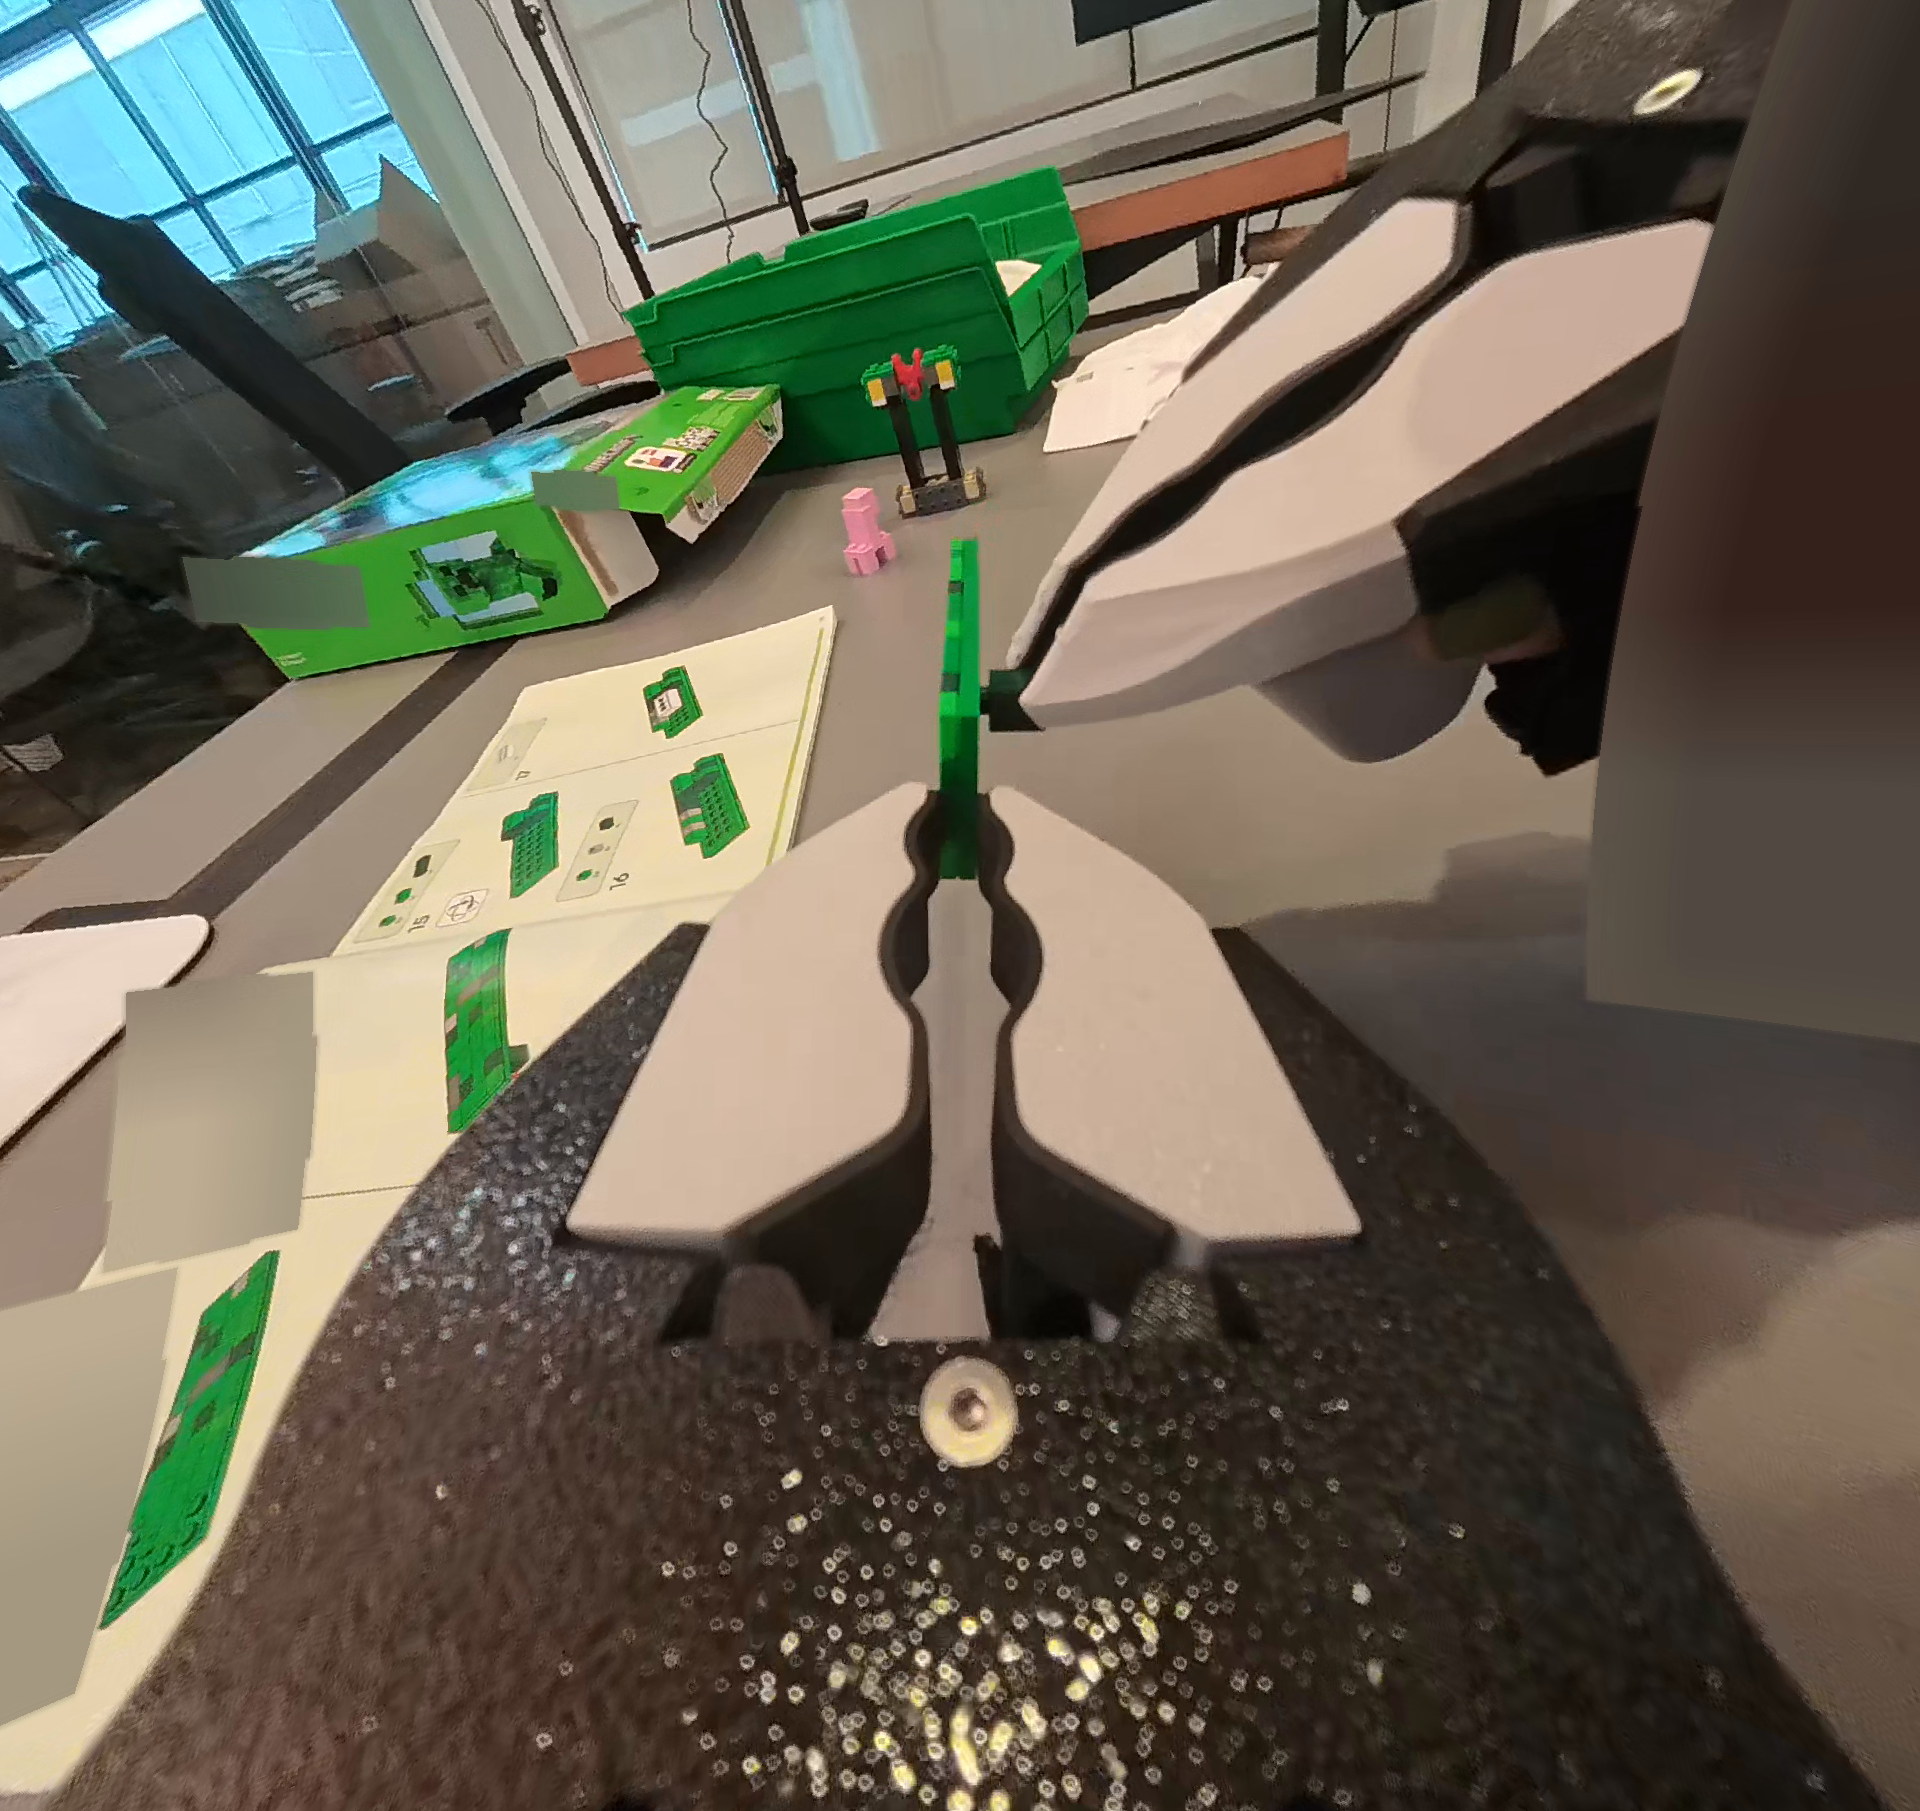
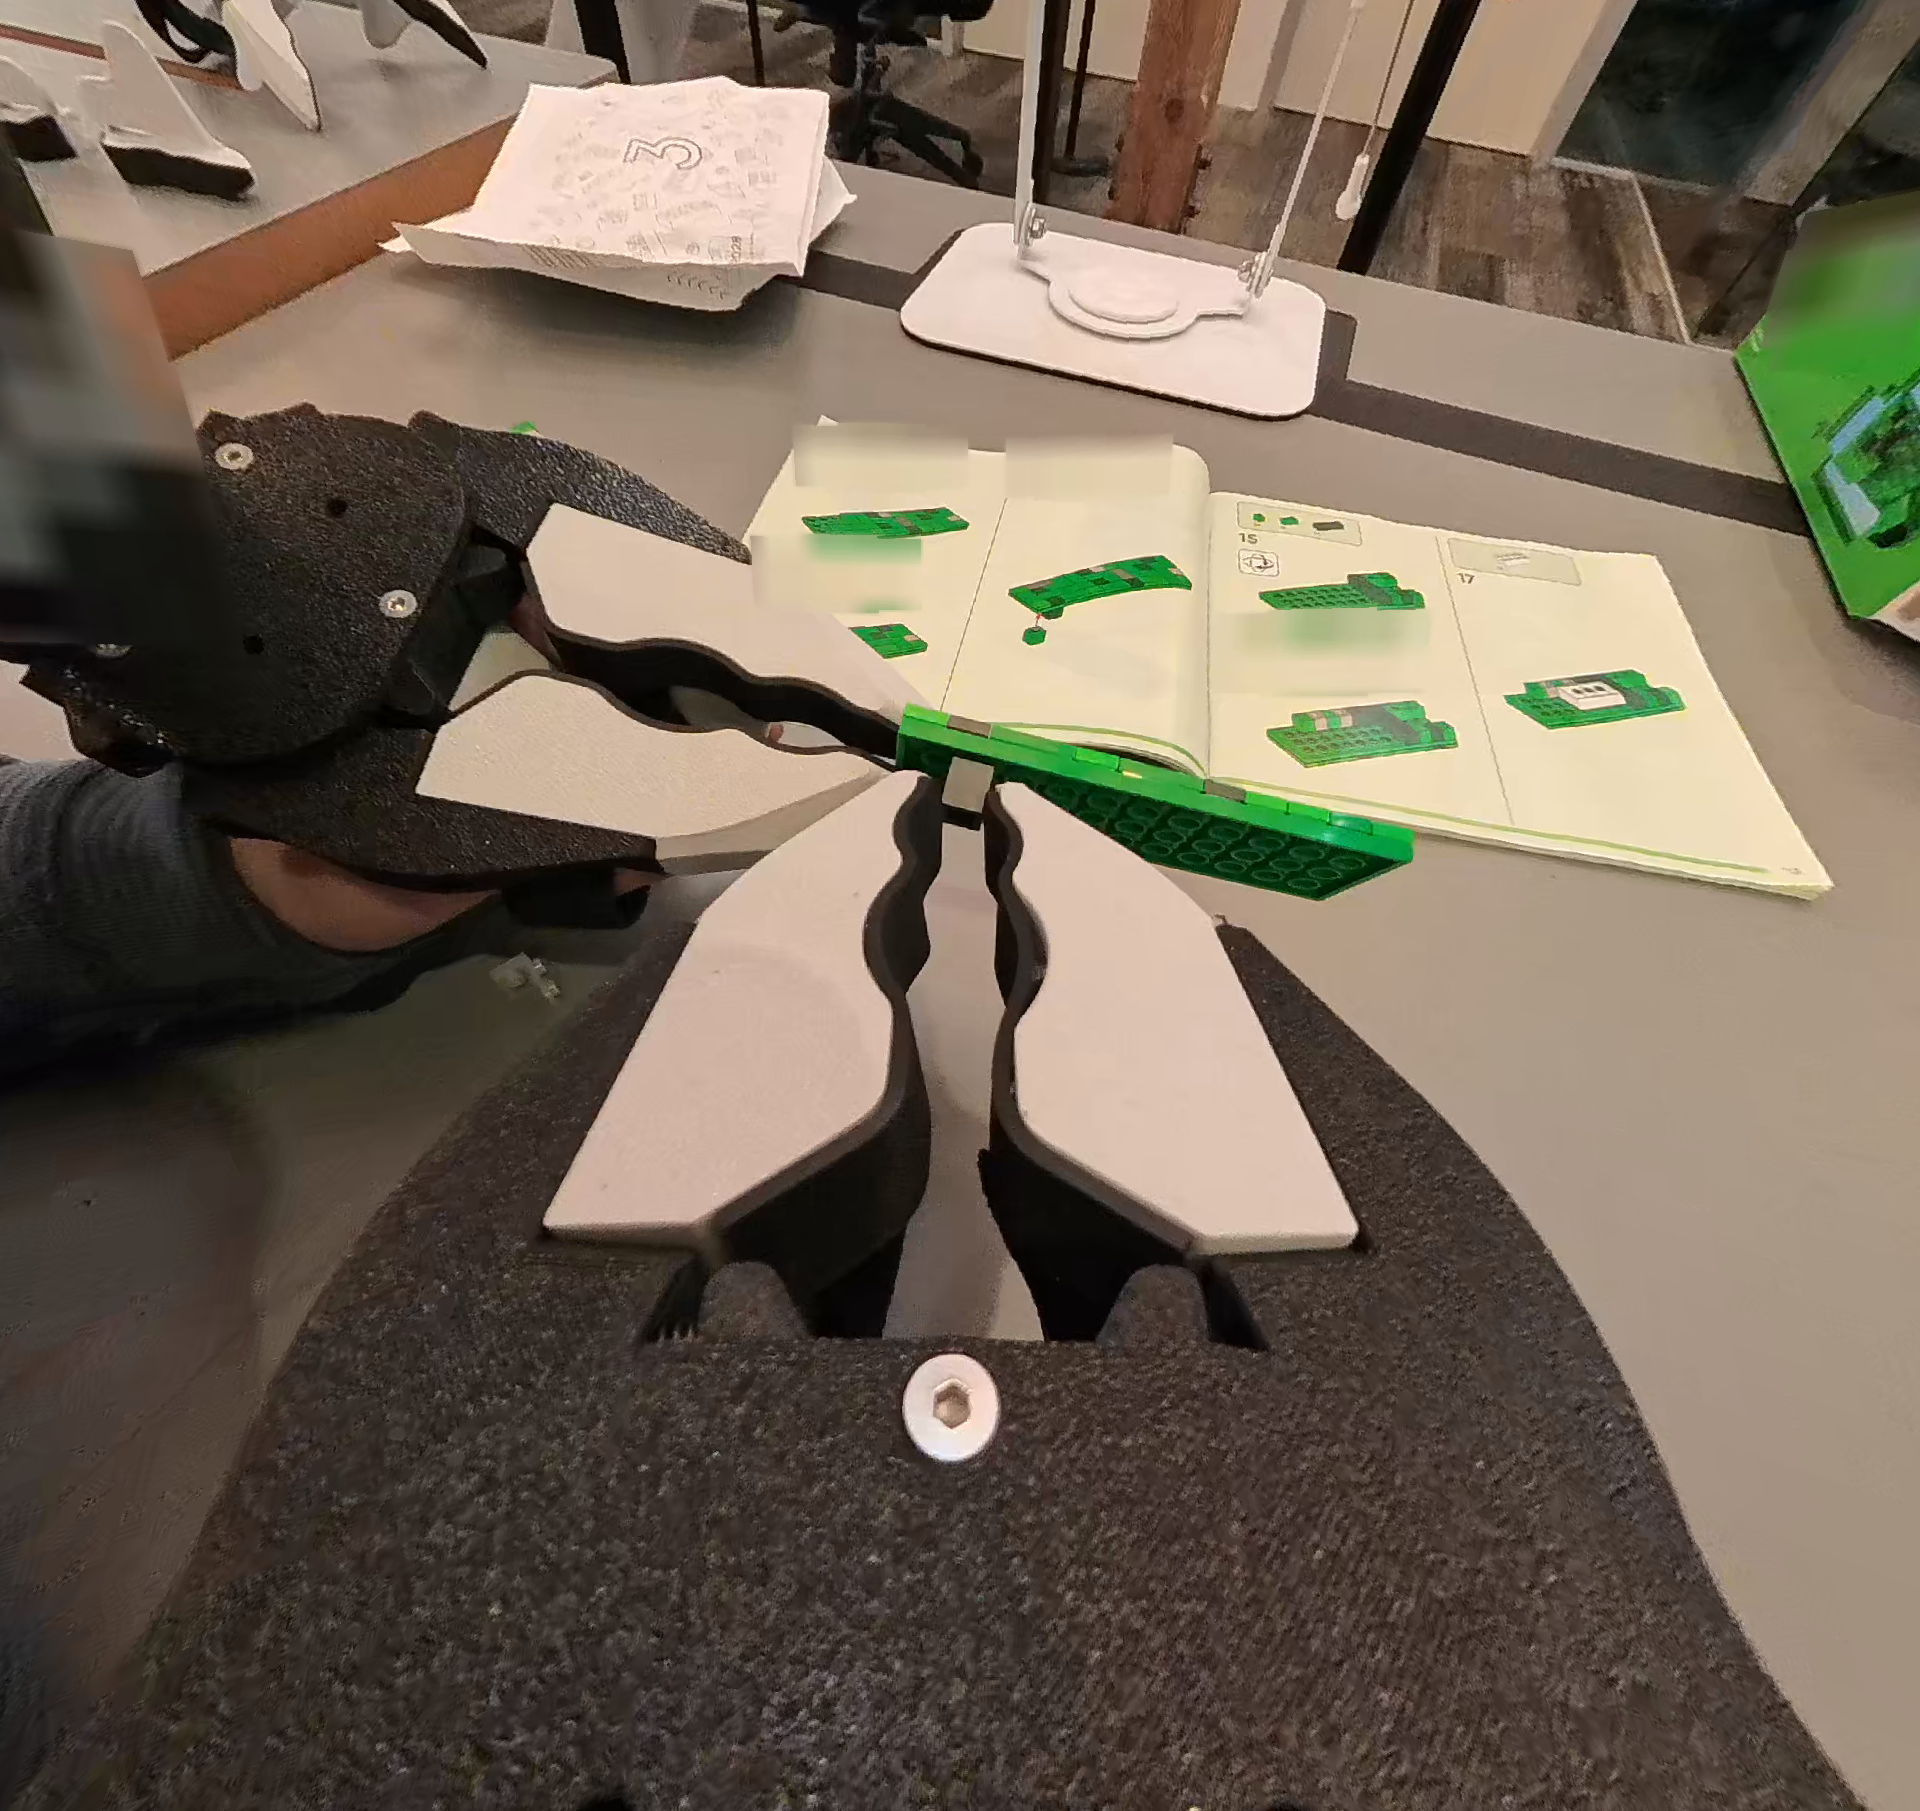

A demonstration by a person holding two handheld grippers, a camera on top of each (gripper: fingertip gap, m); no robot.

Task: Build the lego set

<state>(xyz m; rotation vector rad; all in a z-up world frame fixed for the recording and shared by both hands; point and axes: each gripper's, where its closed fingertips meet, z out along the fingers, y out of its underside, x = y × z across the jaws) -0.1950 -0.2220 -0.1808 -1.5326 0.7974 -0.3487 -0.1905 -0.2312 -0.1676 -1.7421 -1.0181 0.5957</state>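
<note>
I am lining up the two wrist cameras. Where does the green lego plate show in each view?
Left wrist view: the green lego plate stands edge-on at centre, pinched in the left claw.
Right wrist view: it lies just above centre, underside showing, running right from the left claw and meeting the right claw.
Shared landmark: the open instruction booklet on the table.

Printed step numbers beside the build diagrams on the open instruction booklet (image 2: 1351, 681). Beyond the booklet's far left corner, a large printed numeral on a white paper bag (image 2: 644, 192). Past the booklet's other end, logos and small print on the green set box (image 1: 436, 566), too blurred to read.
</note>
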